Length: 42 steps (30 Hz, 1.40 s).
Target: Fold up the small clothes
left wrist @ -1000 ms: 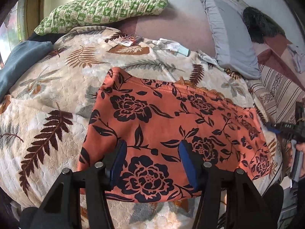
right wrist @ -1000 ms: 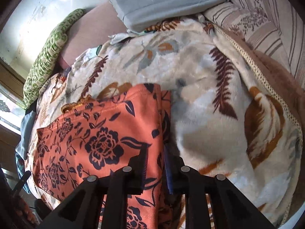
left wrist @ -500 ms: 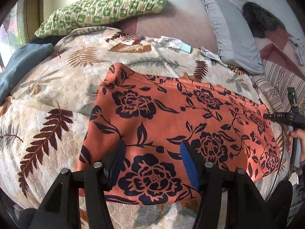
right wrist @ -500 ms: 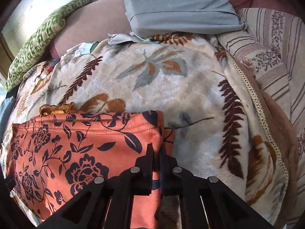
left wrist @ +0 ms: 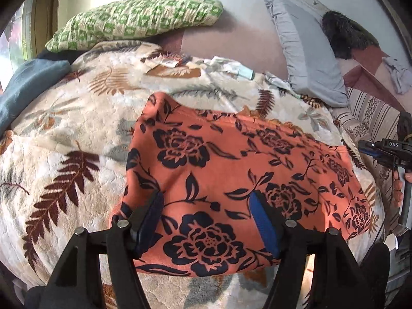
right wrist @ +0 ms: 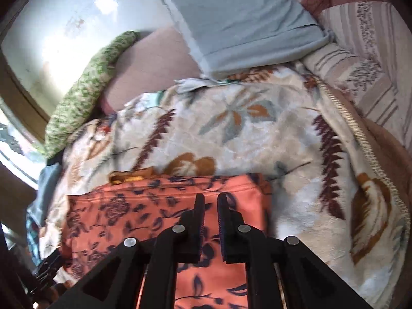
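An orange garment with dark blue flowers (left wrist: 231,170) lies flat and spread on a leaf-patterned blanket (left wrist: 64,139). My left gripper (left wrist: 206,198) is open and empty, hovering over the garment's near left part. My right gripper (right wrist: 211,203) has its fingers nearly together with a thin gap, empty, above the garment's right end (right wrist: 154,206). The right gripper also shows at the right edge of the left wrist view (left wrist: 386,149), off the garment's right edge.
A green checked pillow (left wrist: 139,18) and a grey pillow (left wrist: 309,56) lie at the back. Small light clothes (left wrist: 226,67) lie near the headboard. A blue cloth (left wrist: 28,87) is at the left. A striped cover (right wrist: 365,59) lies to the right.
My right gripper closed from slightly open to nearly shut and lifted back from the garment's right edge. The left gripper stayed open over the near left part.
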{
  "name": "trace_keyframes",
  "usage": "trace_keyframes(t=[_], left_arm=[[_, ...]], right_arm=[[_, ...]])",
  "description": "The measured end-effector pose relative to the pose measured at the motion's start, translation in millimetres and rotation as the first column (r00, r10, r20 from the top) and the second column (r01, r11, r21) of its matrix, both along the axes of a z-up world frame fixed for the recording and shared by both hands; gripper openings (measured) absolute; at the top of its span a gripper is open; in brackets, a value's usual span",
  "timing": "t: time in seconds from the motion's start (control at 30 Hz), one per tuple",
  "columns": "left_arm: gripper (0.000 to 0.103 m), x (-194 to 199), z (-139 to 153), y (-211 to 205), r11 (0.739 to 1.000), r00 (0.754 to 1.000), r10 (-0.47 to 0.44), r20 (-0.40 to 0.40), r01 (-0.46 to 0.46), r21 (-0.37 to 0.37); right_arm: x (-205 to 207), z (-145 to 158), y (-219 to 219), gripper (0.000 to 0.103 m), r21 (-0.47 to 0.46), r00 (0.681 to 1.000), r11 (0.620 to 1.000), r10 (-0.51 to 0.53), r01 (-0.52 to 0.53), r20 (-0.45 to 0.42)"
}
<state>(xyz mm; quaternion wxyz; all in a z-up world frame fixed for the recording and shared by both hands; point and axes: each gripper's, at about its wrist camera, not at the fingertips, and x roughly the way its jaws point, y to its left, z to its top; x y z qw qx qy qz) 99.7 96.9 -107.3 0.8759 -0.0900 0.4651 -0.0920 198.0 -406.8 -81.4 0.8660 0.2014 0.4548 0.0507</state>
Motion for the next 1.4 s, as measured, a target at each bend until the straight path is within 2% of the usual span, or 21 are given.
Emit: trace_keyframes(t=[0.07,0.13,0.17,0.2,0.3,0.4,0.43,0.5,0.57,0.63,0.73,0.8,0.87,0.9,0.93,0.97,1.03,1.1,1.17,1.3,1.4], left_arm=[[0.070,7,-31,4,1.000,0.990,0.000,-0.144,-0.004,-0.023],[0.069,-3,-24,4,1.000,0.996,-0.002,-0.086,0.001,-0.014],[0.069,-8,-14,4,1.000,0.998,-0.017,-0.066,0.015,-0.021],[0.070,-12,-3,6,0.998,0.999,-0.028,-0.028,0.026,-0.056],[0.072,-19,13,21,0.994,0.998,0.003,0.060,0.004,-0.106],[0.073,-15,-13,31,0.995,0.999,0.025,-0.045,-0.029,-0.093],[0.072,-13,-28,29,0.997,0.993,0.012,-0.115,-0.021,-0.077],[0.073,-23,-28,15,0.999,0.999,-0.037,-0.030,0.038,0.023],[0.073,-25,-30,2,0.991,0.996,-0.083,-0.020,0.085,0.101],[0.074,-27,-33,1,0.991,0.997,-0.081,-0.006,0.082,0.107],[0.075,-28,-33,5,0.992,0.995,-0.096,0.015,0.095,0.088],[0.075,-28,-34,9,0.993,0.995,-0.098,0.019,0.096,0.071],[0.075,-29,-34,12,0.993,0.994,-0.103,0.021,0.101,0.068],[0.075,-30,-34,12,0.992,0.994,-0.106,0.022,0.104,0.068],[0.075,-31,-35,12,0.992,0.994,-0.108,0.023,0.107,0.066],[0.075,-30,-35,13,0.992,0.994,-0.110,0.024,0.109,0.065],[0.075,-30,-35,12,0.991,0.993,-0.115,0.024,0.114,0.069],[0.075,-30,-36,10,0.989,0.992,-0.122,0.025,0.119,0.083],[0.077,-30,-35,8,0.988,0.992,-0.127,0.025,0.124,0.093],[0.077,-33,-34,6,0.988,0.992,-0.126,0.030,0.122,0.094],[0.077,-34,-32,4,0.988,0.992,-0.123,0.037,0.119,0.098]], right_arm=[[3,-18,8,0.028,0.102,0.997,0.993,0.064,-0.060,-0.036],[10,-61,2,0.059,0.062,0.984,0.998,-0.003,0.014,-0.178],[11,-89,-7,0.056,0.023,0.957,0.996,-0.074,0.084,-0.282],[7,-98,-14,0.053,0.071,0.958,0.990,-0.103,0.126,-0.268],[4,-81,-8,0.053,0.043,0.964,0.993,-0.099,0.113,-0.245],[6,-57,12,0.053,-0.079,0.969,0.994,-0.095,0.079,-0.228],[6,-45,21,0.053,-0.078,0.979,0.995,-0.080,0.067,-0.186],[11,-18,48,0.055,-0.040,0.994,0.999,-0.008,0.004,-0.106],[22,2,96,0.060,0.070,0.986,0.986,0.157,-0.153,-0.051],[37,8,156,0.060,0.257,0.934,0.905,0.356,-0.340,-0.018],[61,-2,254,0.062,0.490,0.803,0.696,0.596,-0.525,0.016],[80,-20,310,0.062,0.578,0.743,0.606,0.669,-0.547,0.002],[98,-53,361,0.062,0.718,0.659,0.490,0.750,-0.495,-0.058],[101,-70,383,0.062,0.753,0.621,0.463,0.779,-0.468,-0.093],[104,-84,400,0.062,0.741,0.593,0.476,0.794,-0.474,-0.131],[108,-97,411,0.062,0.700,0.587,0.519,0.791,-0.491,-0.176],[127,-118,407,0.061,0.665,0.668,0.618,0.706,-0.419,-0.235],[153,-120,387,0.061,0.695,0.795,0.652,0.575,-0.302,-0.194],[169,-117,368,0.062,0.681,0.875,0.695,0.454,-0.231,-0.166],[178,-114,355,0.063,0.660,0.885,0.722,0.427,-0.208,-0.187],[159,-84,321,0.063,0.705,0.894,0.665,0.437,-0.247,-0.099]])
